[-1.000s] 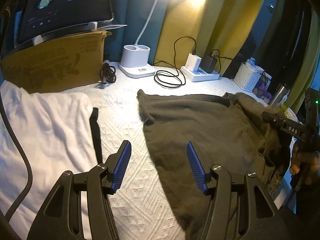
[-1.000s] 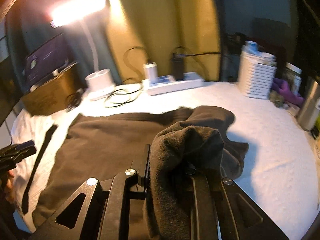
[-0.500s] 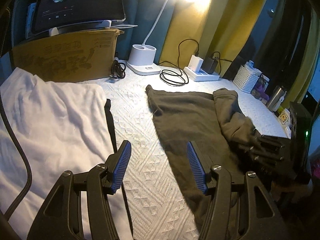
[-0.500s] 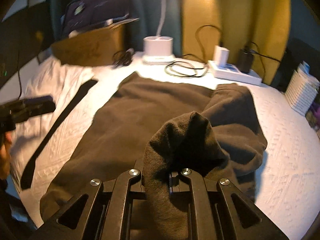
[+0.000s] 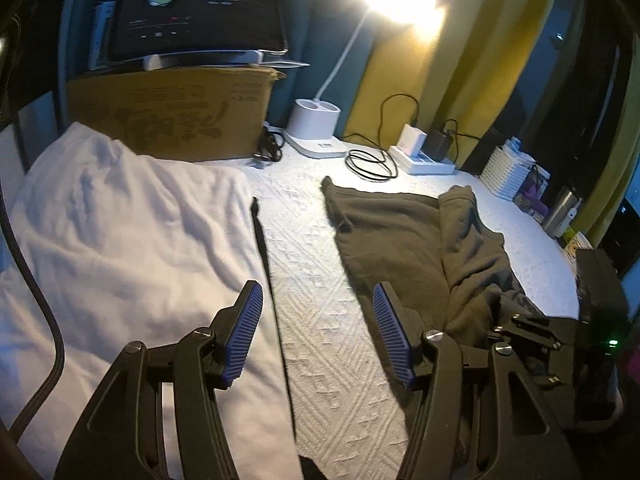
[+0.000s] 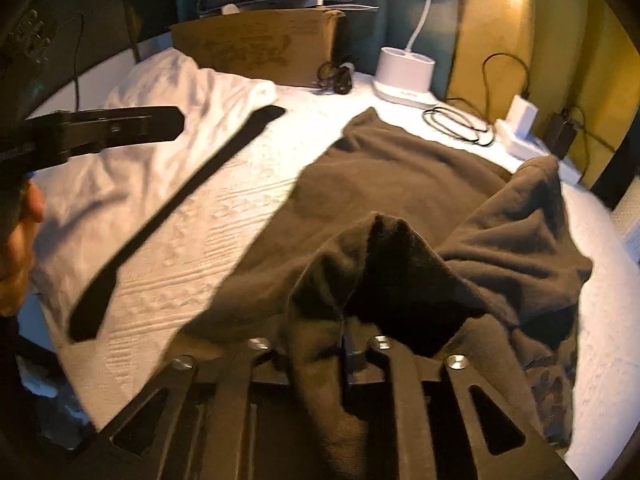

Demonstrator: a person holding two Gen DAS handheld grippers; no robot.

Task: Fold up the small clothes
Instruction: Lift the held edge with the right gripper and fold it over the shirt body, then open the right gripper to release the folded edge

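Observation:
A dark olive-brown garment (image 5: pixel 392 232) lies spread on the white bedspread (image 5: pixel 320 340). Its right part is folded over onto the body. A bunched fold of it (image 6: pixel 384 264) drapes over my right gripper (image 6: pixel 344 320) and hides the fingertips. The jaws are opening, and the cloth still lies between them. From the left wrist, the right gripper (image 5: pixel 520 328) sits low at the garment's near right edge. My left gripper (image 5: pixel 316 292) hangs open and empty above the bedspread, between a white garment (image 5: pixel 120 232) and the olive one. It also shows in the right wrist view (image 6: pixel 120 128).
A black strap (image 5: pixel 264 248) lies beside the white garment. Along the back stand a cardboard box (image 5: pixel 172 116) with a dark device on top, a white lamp base (image 5: pixel 316 128), a power strip (image 5: pixel 424 160) with coiled cables, a white basket (image 5: pixel 508 172) and a steel bottle (image 5: pixel 560 212).
My right gripper has carried the garment's right part over onto its body and come down near the front edge, its jaws spreading slightly. The left gripper drifted left, still open.

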